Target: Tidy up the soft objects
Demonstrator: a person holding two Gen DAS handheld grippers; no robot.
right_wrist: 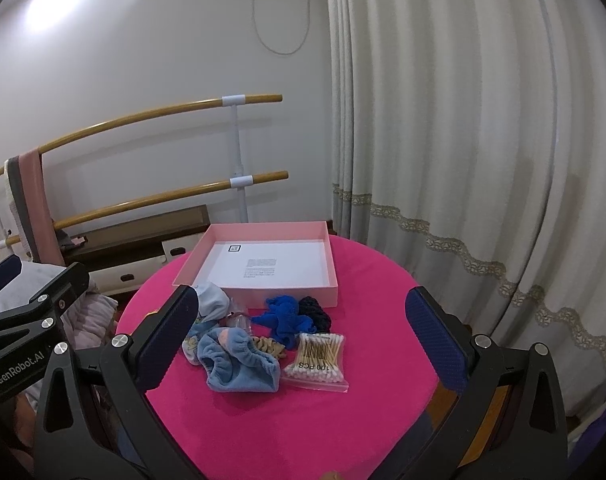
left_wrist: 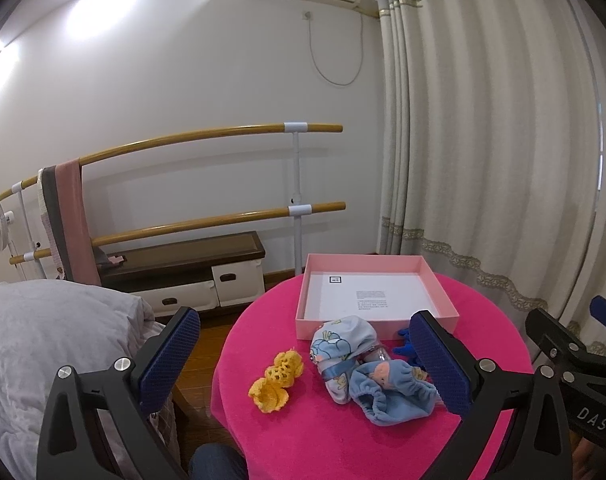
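A pink box (left_wrist: 439, 284) (right_wrist: 191, 258) lined with white paper stands at the back of a round pink table (left_wrist: 303, 440) (right_wrist: 363, 420). In front of it lie a yellow crochet piece (left_wrist: 277, 380), a printed baby cloth (left_wrist: 339, 344) (right_wrist: 211, 304), a light blue cap (left_wrist: 387, 396) (right_wrist: 239, 368), a royal blue cloth (right_wrist: 287, 316) (left_wrist: 405, 340), a dark scrunchie (right_wrist: 315, 310), a tan scrunchie (right_wrist: 269, 346) and a bag of cotton swabs (right_wrist: 317, 360). My left gripper (left_wrist: 307, 352) and right gripper (right_wrist: 303, 332) are open and empty, above the table's near side.
A bed with a grey duvet (left_wrist: 55, 340) is at the left. A wooden ballet barre (left_wrist: 207, 136) with hanging cloths and a low bench (left_wrist: 183, 256) stand by the far wall. Long curtains (left_wrist: 483, 140) hang at the right.
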